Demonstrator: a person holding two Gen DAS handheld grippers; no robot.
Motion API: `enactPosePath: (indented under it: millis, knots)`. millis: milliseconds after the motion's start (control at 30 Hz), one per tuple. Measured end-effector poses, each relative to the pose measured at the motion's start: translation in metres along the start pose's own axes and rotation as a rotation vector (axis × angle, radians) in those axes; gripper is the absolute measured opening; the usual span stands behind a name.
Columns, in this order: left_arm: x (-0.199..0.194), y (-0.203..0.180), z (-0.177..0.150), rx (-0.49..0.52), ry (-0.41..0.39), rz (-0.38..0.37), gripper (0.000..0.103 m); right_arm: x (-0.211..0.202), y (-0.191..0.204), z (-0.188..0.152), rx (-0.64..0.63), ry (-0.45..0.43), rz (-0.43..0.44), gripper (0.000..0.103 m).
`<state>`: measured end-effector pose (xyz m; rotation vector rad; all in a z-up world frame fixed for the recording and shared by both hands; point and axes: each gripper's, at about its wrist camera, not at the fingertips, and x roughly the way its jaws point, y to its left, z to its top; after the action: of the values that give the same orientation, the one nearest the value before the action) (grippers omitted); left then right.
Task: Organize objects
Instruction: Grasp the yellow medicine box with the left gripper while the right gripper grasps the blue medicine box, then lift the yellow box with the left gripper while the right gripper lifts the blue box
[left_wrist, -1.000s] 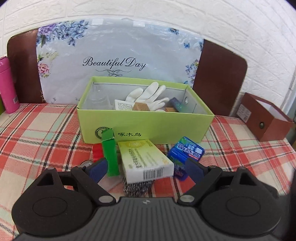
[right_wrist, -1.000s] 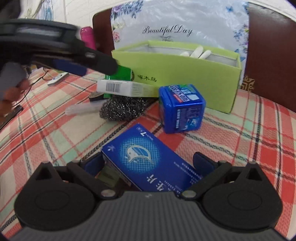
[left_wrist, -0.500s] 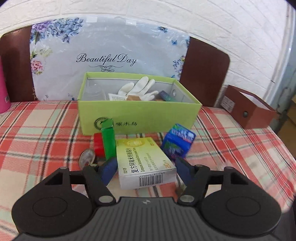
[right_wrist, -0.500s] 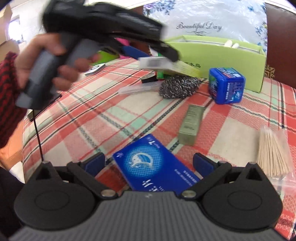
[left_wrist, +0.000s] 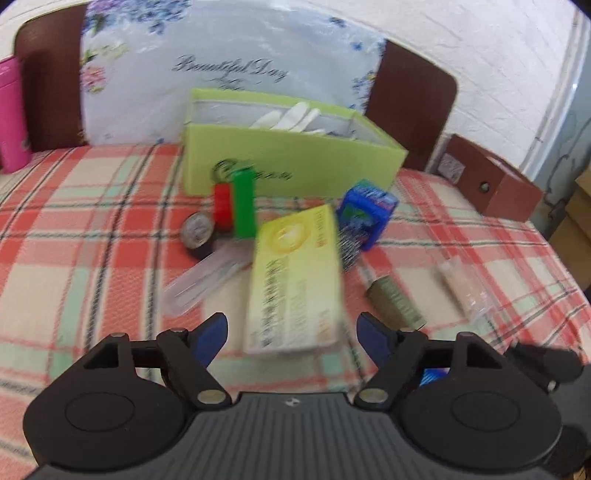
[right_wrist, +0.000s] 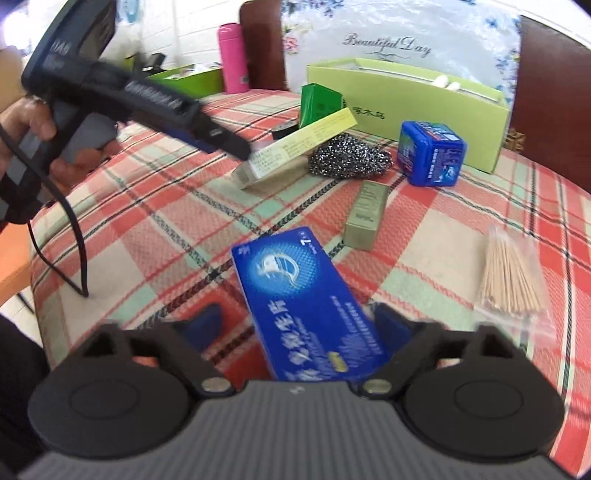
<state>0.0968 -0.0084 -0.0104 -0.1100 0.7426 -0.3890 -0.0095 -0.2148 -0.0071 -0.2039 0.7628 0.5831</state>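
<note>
plaid tablecloth (left_wrist: 74, 258) clutter awaits sorting into your green box (left_wrist: 295, 162): your left gripper (left_wrist: 291, 328) stands apart around the yellow carton (left_wrist: 295, 280), which is propped on the steel scourer (right_wrist: 347, 157), while your right gripper (right_wrist: 299, 325) straddles the blue carton (right_wrist: 303, 295), grip unclear.

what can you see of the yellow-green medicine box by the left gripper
The yellow-green medicine box is a flat cardboard carton with a round yellow logo and small print, blurred in the left view. It lies tilted, its far end propped on the steel wool scrubber, its near end down on the plaid tablecloth. The left gripper looks open around its near end.
</note>
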Motion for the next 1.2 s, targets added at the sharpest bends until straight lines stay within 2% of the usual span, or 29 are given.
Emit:
enactPosePath:
  millis: [100,133,167,200,267,367,467,533,633,733,933,1000,1100,1200]
  knots:
    - [0.017,-0.003,0.007,-0.023,-0.029,-0.014,0.087,-0.003,0.011,-0.003,0.003,-0.014,-0.025,0.059]
    - [0.026,-0.001,0.008,-0.036,-0.017,0.004,0.086,-0.003,0.013,-0.003,0.006,-0.014,-0.035,0.058]
    - [0.035,0.002,0.008,-0.055,0.011,0.024,0.084,-0.004,0.015,-0.003,0.014,-0.01,-0.039,0.058]
    - [0.041,0.006,0.007,-0.077,0.035,0.017,0.073,-0.005,0.016,-0.003,0.021,-0.006,-0.038,0.058]
    - [0.038,0.015,0.0,-0.12,0.039,-0.026,0.072,-0.008,0.018,-0.002,0.024,0.005,-0.038,0.058]
    - [0.018,0.011,-0.01,-0.037,0.052,0.021,0.072,-0.009,0.019,-0.002,0.018,0.013,-0.036,0.058]
    - [-0.007,0.009,-0.027,0.077,0.063,0.119,0.072,-0.009,0.018,-0.001,0.019,0.008,-0.032,0.062]
    - [-0.015,0.016,-0.033,0.079,0.079,0.147,0.076,-0.008,0.018,0.0,0.016,0.005,-0.036,0.064]
    - [-0.014,0.03,-0.03,0.014,0.067,0.17,0.081,-0.007,0.017,0.003,0.031,-0.002,-0.044,0.065]
    - [-0.005,0.03,-0.025,-0.012,0.078,0.151,0.081,-0.011,0.017,0.003,0.029,-0.01,-0.062,0.067]
    - [0.007,0.012,-0.033,0.085,0.121,0.184,0.081,-0.012,0.016,0.002,0.037,0.003,-0.075,0.067]
    - [0.006,0.013,-0.035,0.093,0.117,0.173,0.081,-0.009,0.017,0.004,0.035,0.008,-0.073,0.067]
    - [0.003,0.017,-0.035,0.055,0.109,0.138,0.08,-0.004,0.022,0.006,0.031,0.01,-0.076,0.067]
    - [0.008,0.016,-0.032,0.034,0.104,0.152,0.081,-0.001,0.024,0.008,0.034,0.011,-0.081,0.066]
